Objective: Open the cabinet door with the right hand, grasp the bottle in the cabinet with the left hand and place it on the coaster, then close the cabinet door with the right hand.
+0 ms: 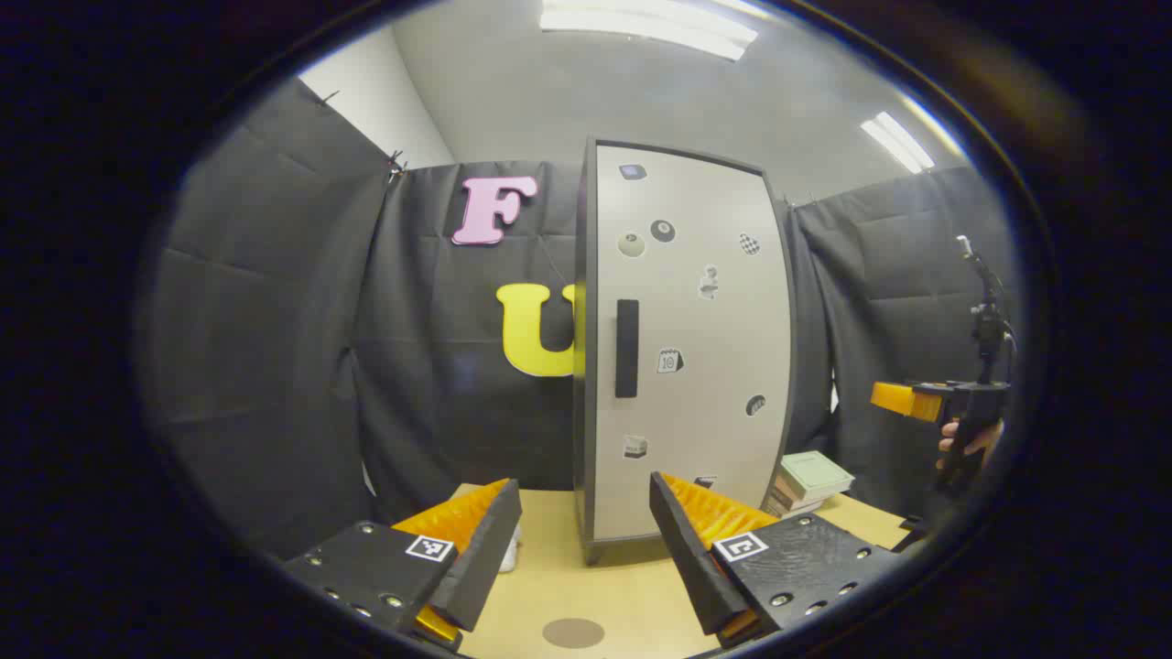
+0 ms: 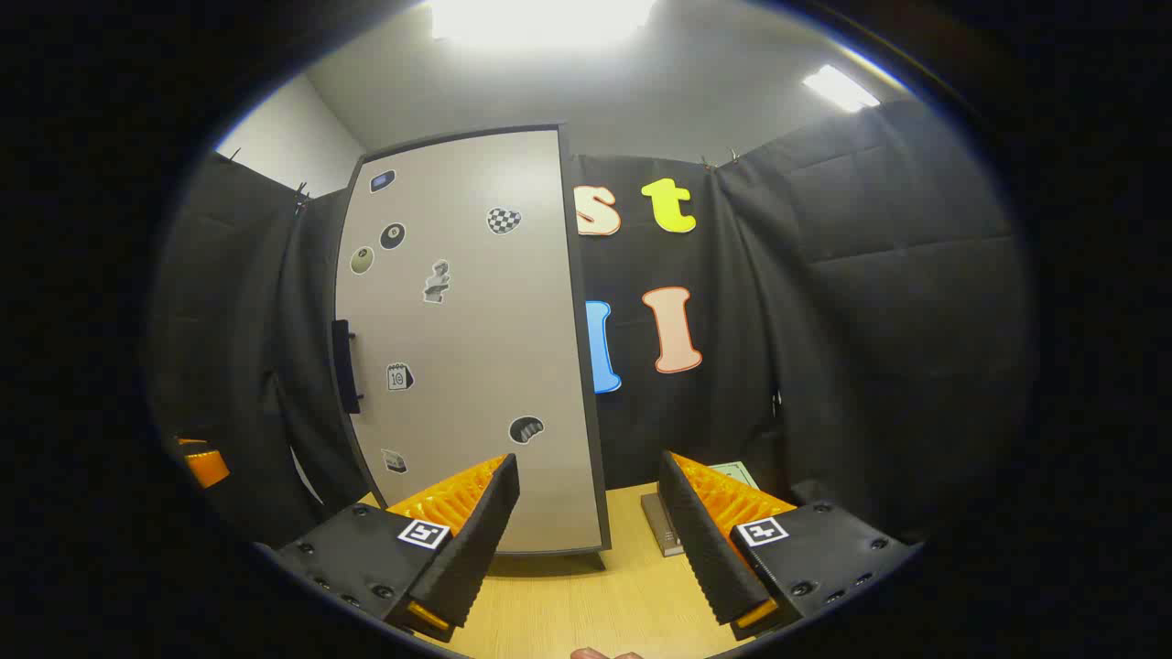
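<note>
Door (image 1: 691, 348) is sitting flush on the cabinet (image 1: 580, 339), so I'm judging step one as not yet done; the whole sequence is looking like it's ahead: open, fetch bottle, set it on the coaster, close.

Handle (image 1: 626, 348) is showing as a dark vertical bar on the door's left side, nothing touching it. In the right gripper view the handle (image 2: 343, 366) is sitting near the door's far left edge.

Right gripper (image 2: 586, 535) is hovering with fingers wide apart, gripping nothing, aimed at the door's (image 2: 467, 339) right half and well apart from the handle. In the left gripper view it (image 1: 902, 399) is showing far right, with a hand (image 1: 971, 442) on its grip.

Left gripper (image 1: 586, 540) is also spread wide and empty, hanging over the table (image 1: 632, 595) in front of the cabinet.

Coaster (image 1: 573, 632) is lying on the table as a brown disc between the left fingers, nothing on it.

Bottle: cannot tell where it's sitting; the shut door is hiding the cabinet's inside, so contents are unknown.

Books (image 1: 806, 483) are stacked on the table just right of the cabinet. Small white object (image 1: 509, 555) is peeking out behind the left finger; can't identify it.
</note>
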Motion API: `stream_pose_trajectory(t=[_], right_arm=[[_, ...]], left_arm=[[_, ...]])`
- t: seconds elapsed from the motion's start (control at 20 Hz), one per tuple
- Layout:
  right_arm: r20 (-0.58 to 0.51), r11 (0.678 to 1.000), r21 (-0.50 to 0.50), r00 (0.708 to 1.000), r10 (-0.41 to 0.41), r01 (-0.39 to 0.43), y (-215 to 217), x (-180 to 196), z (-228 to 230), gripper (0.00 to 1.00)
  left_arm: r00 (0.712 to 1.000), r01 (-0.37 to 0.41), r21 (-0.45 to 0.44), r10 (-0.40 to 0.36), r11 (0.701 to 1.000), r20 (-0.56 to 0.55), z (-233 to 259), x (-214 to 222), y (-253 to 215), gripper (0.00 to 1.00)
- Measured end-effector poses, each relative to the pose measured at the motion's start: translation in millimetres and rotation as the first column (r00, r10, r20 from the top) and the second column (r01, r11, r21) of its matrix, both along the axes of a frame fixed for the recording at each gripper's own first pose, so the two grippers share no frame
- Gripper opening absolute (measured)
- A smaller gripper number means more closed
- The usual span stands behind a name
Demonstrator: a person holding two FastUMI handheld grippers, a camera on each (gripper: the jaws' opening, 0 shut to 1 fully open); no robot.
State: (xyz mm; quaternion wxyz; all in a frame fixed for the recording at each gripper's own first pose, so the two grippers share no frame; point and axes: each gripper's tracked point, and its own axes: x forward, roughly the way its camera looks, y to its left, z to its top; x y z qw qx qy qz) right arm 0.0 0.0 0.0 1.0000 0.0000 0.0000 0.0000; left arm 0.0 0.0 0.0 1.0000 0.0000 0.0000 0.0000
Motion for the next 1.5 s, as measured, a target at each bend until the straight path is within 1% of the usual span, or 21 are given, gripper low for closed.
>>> stream_pose_trajectory(t=[0.05,0.1,0.2,0.25,0.3,0.35,0.4,0.45,0.7,0.8,0.85,0.9,1.05,1.15,1.25,1.3,1.35,1.4,1.5], right_arm=[[0.002,1.0,-0.004,1.0,0.004,-0.004,1.8,-1.2,0.5,0.98],[0.003,1.0,-0.009,1.0,0.009,-0.009,3.3,-1.9,0.9,0.98],[0.002,1.0,-0.017,1.0,0.019,-0.019,5.5,-3.8,1.2,0.98],[0.003,1.0,-0.02,1.0,0.021,-0.021,5.8,-4.2,1.3,0.98],[0.004,1.0,-0.02,1.0,0.022,-0.022,5.5,-4.1,2.4,0.98],[0.005,1.0,-0.02,1.0,0.024,-0.023,5.9,-4.4,3.0,0.98],[0.005,0.999,-0.018,1.0,0.027,-0.027,6.5,-4.2,4.1,0.98],[0.004,0.999,-0.018,1.0,0.03,-0.03,7.6,-3.4,4.3,0.98],[0.003,0.999,-0.024,0.999,0.037,-0.037,9.2,-3.5,7.5,0.98],[0.001,0.999,-0.025,0.999,0.044,-0.044,10.6,-0.7,8.3,0.98],[0.0,0.998,-0.025,0.999,0.049,-0.049,13.2,-1.0,9.2,0.98],[0.001,0.998,-0.025,0.999,0.053,-0.053,13.4,0.9,11.9,0.98],[0.01,0.997,-0.032,0.998,0.064,-0.063,17.9,6.6,19.2,0.98],[0.009,0.996,-0.037,0.997,0.08,-0.079,24.4,11.9,23.6,0.98],[0.017,0.994,-0.03,0.994,0.108,-0.108,34.3,17.1,30.2,0.98],[0.025,0.992,-0.028,0.992,0.125,-0.124,41.4,20.7,35.8,0.98],[0.029,0.99,-0.032,0.99,0.141,-0.14,47.8,24.6,39.0,0.98],[0.031,0.986,-0.039,0.986,0.161,-0.16,55.3,26.8,43.1,0.98],[0.044,0.978,-0.055,0.978,0.202,-0.2,73.0,32.9,54.9,0.98]], left_arm=[[1.0,0.0,0.005,0.0,1.0,0.001,-0.1,-0.6,-1.2,0.87],[1.0,0.0,0.017,0.0,1.0,-0.001,-2.3,-1.0,-1.5,0.85],[1.0,-0.005,0.037,0.005,0.999,-0.01,-6.7,-2.7,-3.1,0.87],[1.0,-0.005,0.039,0.006,0.999,-0.011,-6.5,-3.6,-3.5,0.85],[1.0,-0.003,0.036,0.003,0.999,-0.01,-7.0,-4.2,-5.6,0.87],[1.0,0.0,0.031,0.0,1.0,-0.009,-7.6,-4.9,-6.9,0.85],[1.0,-0.001,0.029,0.001,1.0,-0.008,-8.7,-5.9,-7.9,0.89],[1.0,-0.004,0.032,0.004,0.999,-0.008,-9.3,-6.8,-7.4,0.87],[1.0,-0.012,0.065,0.013,0.998,-0.011,-16.3,-9.9,-9.8,0.87],[1.0,-0.011,0.063,0.012,0.998,-0.014,-20.5,-11.7,-13.2,0.85],[1.0,-0.01,0.057,0.011,0.998,-0.018,-23.7,-12.4,-14.9,0.87],[1.0,-0.011,0.052,0.012,0.999,-0.021,-25.6,-13.3,-16.3,0.87],[0.999,-0.029,0.042,0.03,0.999,-0.018,-29.7,-17.9,-14.5,0.85],[0.998,-0.053,0.073,0.055,0.996,-0.033,-37.0,-22.4,-10.6,0.87],[0.997,-0.06,0.094,0.064,0.994,-0.039,-43.0,-27.7,-13.8,0.85],[0.997,-0.056,0.078,0.059,0.995,-0.043,-46.3,-30.5,-18.5,0.85],[0.997,-0.047,0.05,0.05,0.998,-0.053,-52.7,-32.8,-22.8,0.87],[0.997,-0.041,0.018,0.043,0.999,-0.066,-58.7,-33.6,-26.3,0.86],[0.996,-0.051,-0.02,0.049,0.998,-0.081,-66.7,-36.7,-24.5,0.87]])
